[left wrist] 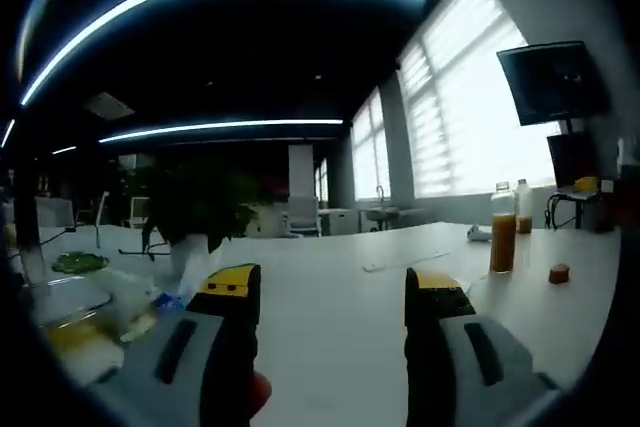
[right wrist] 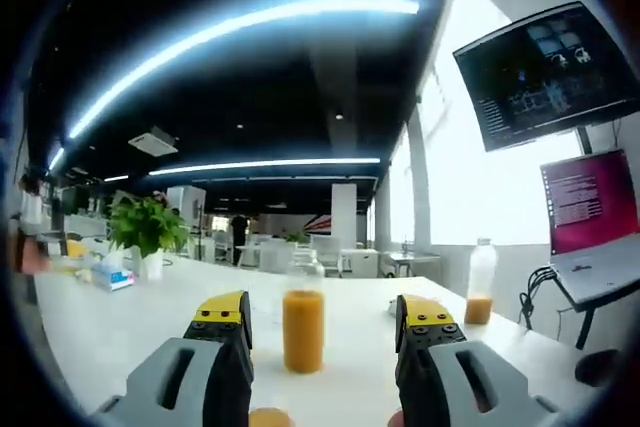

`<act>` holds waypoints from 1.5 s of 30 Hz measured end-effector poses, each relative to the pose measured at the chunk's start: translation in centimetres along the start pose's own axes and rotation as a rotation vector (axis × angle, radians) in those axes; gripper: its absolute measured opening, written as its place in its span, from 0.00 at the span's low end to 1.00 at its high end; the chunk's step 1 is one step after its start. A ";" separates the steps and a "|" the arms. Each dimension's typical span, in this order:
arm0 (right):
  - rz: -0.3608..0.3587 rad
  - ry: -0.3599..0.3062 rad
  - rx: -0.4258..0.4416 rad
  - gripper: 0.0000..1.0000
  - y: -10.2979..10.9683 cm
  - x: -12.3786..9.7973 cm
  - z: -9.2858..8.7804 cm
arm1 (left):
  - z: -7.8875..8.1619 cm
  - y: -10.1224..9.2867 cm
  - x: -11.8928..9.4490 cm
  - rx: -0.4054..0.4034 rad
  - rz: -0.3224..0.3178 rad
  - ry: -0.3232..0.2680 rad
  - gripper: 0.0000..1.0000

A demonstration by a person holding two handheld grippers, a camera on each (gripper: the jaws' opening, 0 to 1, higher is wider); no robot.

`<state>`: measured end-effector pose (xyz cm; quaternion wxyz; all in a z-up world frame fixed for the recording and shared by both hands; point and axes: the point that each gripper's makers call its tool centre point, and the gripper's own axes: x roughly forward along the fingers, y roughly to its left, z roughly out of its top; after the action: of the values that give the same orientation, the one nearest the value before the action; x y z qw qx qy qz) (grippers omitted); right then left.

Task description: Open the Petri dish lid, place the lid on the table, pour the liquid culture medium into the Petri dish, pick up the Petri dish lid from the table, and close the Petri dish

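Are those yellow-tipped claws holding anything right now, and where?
Nothing is held. The left gripper and right gripper are both open; the glass bottle of orange liquid stands beyond, ungripped.

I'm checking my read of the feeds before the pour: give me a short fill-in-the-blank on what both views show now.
1. The liquid in the glass bottle ahead of the right tongs is ____ in colour.
2. Both pairs of tongs, left included, are ____, holding nothing.
3. The potted plant has ____ leaves.
4. The bottle stands on a ____ table.

Missing words: orange; open; green; white
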<state>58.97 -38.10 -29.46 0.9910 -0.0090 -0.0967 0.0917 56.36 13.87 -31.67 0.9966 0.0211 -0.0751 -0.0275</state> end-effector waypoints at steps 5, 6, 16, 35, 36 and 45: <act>-0.013 0.019 0.006 0.52 -0.6 -0.8 -1.1 | -1.4 0.1 -1.0 -0.022 0.019 0.022 0.49; -0.014 0.023 0.006 0.52 -0.7 -0.9 -1.3 | -1.6 0.1 -1.2 -0.024 0.021 0.025 0.49; 0.003 0.080 0.018 0.53 -0.1 -1.6 -4.4 | -4.1 0.2 -2.3 -0.040 0.042 0.071 0.49; 0.120 0.198 -0.012 0.53 3.3 -1.2 -7.5 | -3.6 -0.7 -2.4 -0.058 0.028 0.054 0.49; 0.128 0.213 -0.013 0.53 3.6 -1.2 -8.0 | -3.6 -0.8 -2.5 -0.057 0.024 0.054 0.49; 0.191 0.313 -0.037 0.54 6.1 -0.2 -12.0 | -3.7 -4.1 -3.6 -0.027 -0.088 0.070 0.50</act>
<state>60.04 -32.14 -41.47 0.9805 -0.0503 0.0583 0.1810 53.17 10.13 -36.08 0.9966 0.0118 -0.0389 -0.0718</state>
